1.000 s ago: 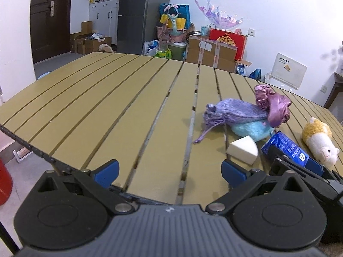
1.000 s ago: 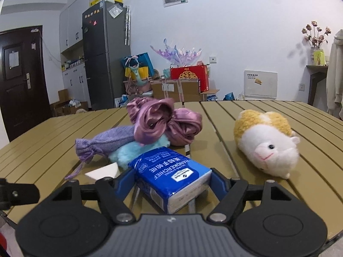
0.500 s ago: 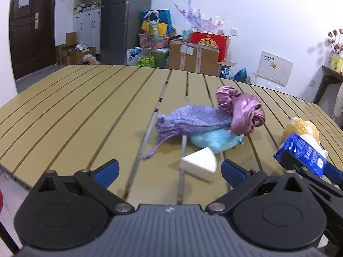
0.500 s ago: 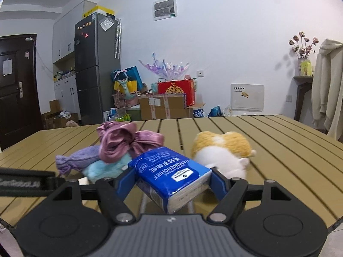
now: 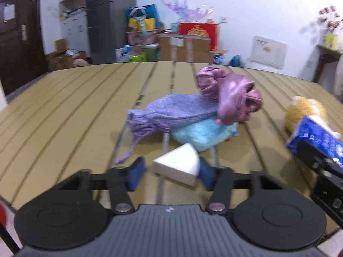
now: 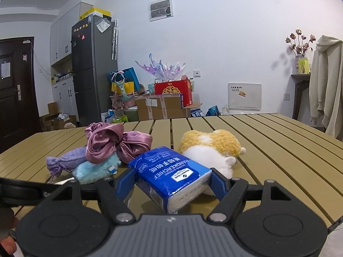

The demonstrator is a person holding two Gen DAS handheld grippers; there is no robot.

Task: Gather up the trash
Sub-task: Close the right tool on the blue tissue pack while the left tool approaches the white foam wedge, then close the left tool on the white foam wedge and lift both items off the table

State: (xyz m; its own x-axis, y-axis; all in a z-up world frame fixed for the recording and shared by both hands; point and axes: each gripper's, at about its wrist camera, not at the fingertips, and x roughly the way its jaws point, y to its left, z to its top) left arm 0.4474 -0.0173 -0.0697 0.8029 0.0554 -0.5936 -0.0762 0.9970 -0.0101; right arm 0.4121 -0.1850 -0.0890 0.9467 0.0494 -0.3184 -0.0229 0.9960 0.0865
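Left claw [image 5: 170, 172] closing around light, squashy white foam wedge [image 5: 179, 163], lower centre, gripping flat sides; right claw [image 6: 172, 181] clamping soft blue tissue pack [image 6: 169, 171].

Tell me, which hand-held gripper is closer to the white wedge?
Left. The left hand-held gripper is closing around the white wedge. The right hand-held gripper holds the blue tissue pack off to the side.

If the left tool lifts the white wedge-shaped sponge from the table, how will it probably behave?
The white wedge sponge looks like soft foam, so it is probably very light and may squash between the closing left tool fingers. Its slanted sides could let it slip or twist out. Lying flat on the slatted table, it seems unlikely to roll.
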